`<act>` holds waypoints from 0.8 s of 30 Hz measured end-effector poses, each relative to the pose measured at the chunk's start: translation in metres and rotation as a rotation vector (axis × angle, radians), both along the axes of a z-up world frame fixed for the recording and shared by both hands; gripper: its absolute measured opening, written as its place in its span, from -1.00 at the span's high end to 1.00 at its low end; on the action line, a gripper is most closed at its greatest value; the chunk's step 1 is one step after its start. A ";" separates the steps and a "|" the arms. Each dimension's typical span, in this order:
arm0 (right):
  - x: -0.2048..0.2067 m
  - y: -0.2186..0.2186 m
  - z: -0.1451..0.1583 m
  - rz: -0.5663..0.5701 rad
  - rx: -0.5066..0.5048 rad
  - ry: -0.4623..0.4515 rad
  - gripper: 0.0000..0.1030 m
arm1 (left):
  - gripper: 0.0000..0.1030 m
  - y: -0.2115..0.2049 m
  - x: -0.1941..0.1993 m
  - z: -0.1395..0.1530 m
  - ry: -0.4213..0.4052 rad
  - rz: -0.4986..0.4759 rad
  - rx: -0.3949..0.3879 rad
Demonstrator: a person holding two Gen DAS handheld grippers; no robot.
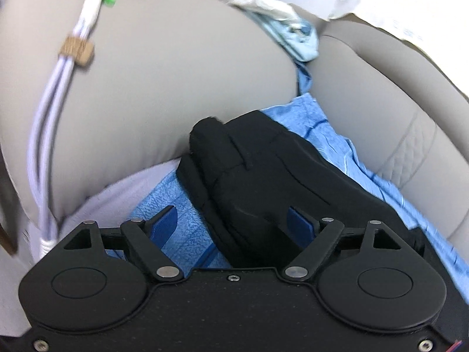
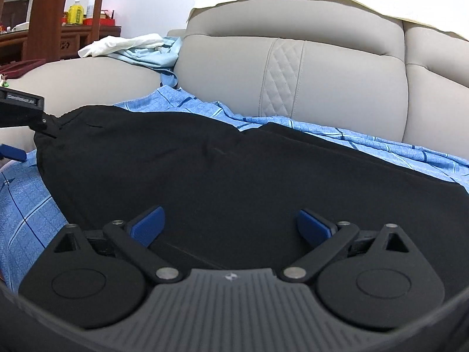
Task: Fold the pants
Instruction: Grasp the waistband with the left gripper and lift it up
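Observation:
Black pants (image 1: 263, 170) lie folded on a blue checked sheet (image 1: 316, 123) that covers a sofa seat. My left gripper (image 1: 234, 220) stands open at one end of them. The thick folded edge runs between its blue pads (image 1: 167, 220), and the left pad hangs over the sheet, clear of the cloth. In the right wrist view the pants (image 2: 205, 176) spread wide and flat across the sheet (image 2: 29, 199). Low over their near edge, my right gripper (image 2: 231, 224) is open wide and holds nothing. The left gripper (image 2: 32, 142) shows at the pants' far left corner.
The beige sofa armrest (image 1: 176, 73) rises just behind the pants, with a white cable (image 1: 52, 117) draped over it. Light-blue and white cloths (image 2: 140, 50) are heaped on the armrest's top. The sofa backrest (image 2: 337, 79) runs along the right. A wooden cabinet (image 2: 73, 35) with bottles stands beyond.

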State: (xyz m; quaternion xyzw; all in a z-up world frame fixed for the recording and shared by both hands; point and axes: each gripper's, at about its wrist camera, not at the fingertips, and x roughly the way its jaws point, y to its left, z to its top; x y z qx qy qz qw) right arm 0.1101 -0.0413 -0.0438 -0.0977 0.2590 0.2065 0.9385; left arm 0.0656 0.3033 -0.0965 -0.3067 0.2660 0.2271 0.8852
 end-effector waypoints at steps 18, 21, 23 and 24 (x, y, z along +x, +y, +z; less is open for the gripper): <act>-0.003 -0.002 -0.002 -0.001 0.008 -0.008 -1.00 | -0.78 0.030 0.031 -0.024 -0.109 0.023 -0.074; -0.003 -0.002 -0.001 0.000 0.006 -0.005 -1.00 | -0.69 0.023 0.040 -0.022 -0.073 0.016 -0.028; -0.002 -0.003 0.002 0.005 0.006 0.010 -1.00 | 0.33 0.014 0.044 -0.016 -0.017 0.047 0.045; 0.000 -0.005 0.005 0.007 0.012 0.028 -1.00 | 0.51 0.009 0.042 -0.012 -0.023 0.051 0.063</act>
